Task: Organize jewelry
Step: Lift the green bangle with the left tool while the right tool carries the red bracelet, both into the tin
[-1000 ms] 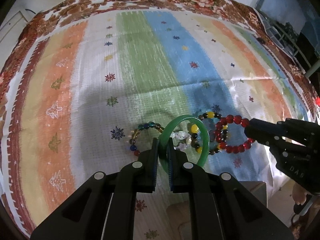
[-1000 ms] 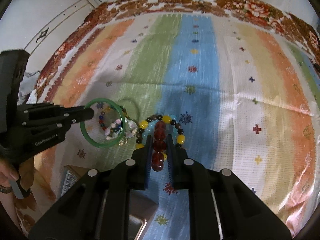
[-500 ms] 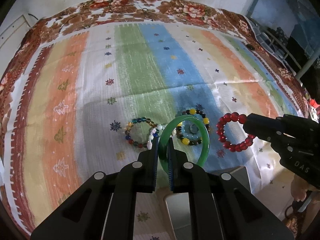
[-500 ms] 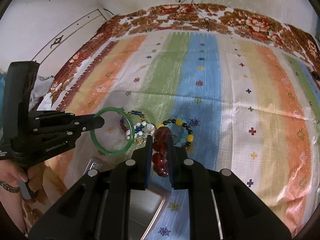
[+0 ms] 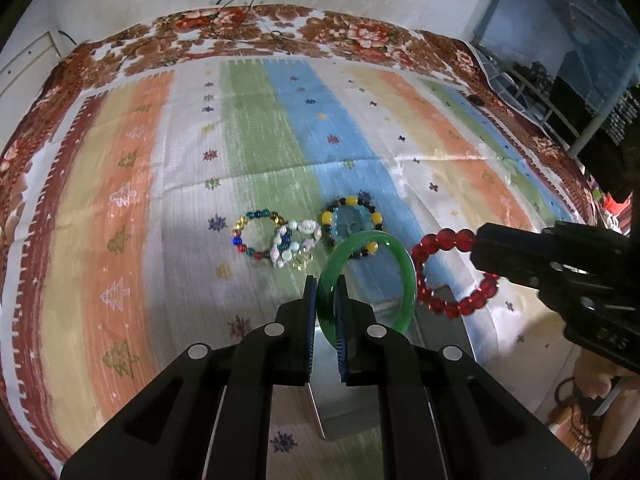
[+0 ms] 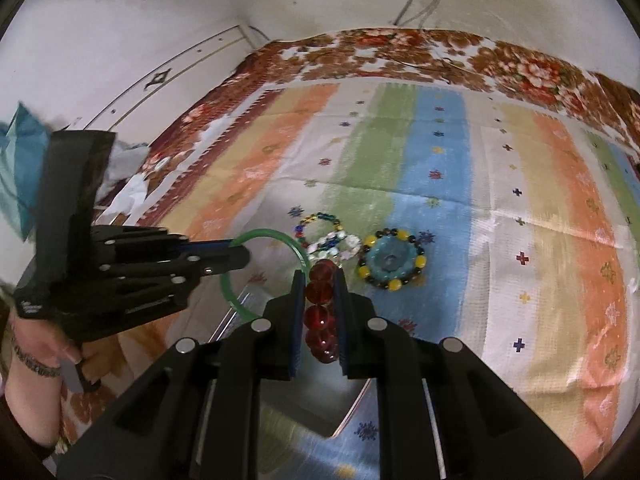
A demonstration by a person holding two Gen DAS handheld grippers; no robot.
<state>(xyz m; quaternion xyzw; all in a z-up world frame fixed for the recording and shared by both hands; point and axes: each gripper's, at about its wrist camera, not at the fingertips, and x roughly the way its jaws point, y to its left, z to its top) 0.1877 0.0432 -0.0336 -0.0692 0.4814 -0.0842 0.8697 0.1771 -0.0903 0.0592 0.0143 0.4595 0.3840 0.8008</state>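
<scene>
My left gripper is shut on a green bangle, held up off the striped cloth. The right gripper is shut on a red bead bracelet; in the left wrist view that red bracelet hangs from the right gripper beside the bangle. In the right wrist view the green bangle sticks out of the left gripper. Three bracelets lie on the cloth: a multicoloured bead one, a white stone one and a black-and-yellow one. A shiny metal box sits below both grippers.
The striped cloth covers a bed with a floral border. A white wall and cables lie beyond. A person's hand holds the left gripper. Dark shelving stands at the far right.
Both grippers have lifted and drawn back from the bracelets on the cloth, carrying the green bangle and the red bracelet. The metal box has come into view beneath them.
</scene>
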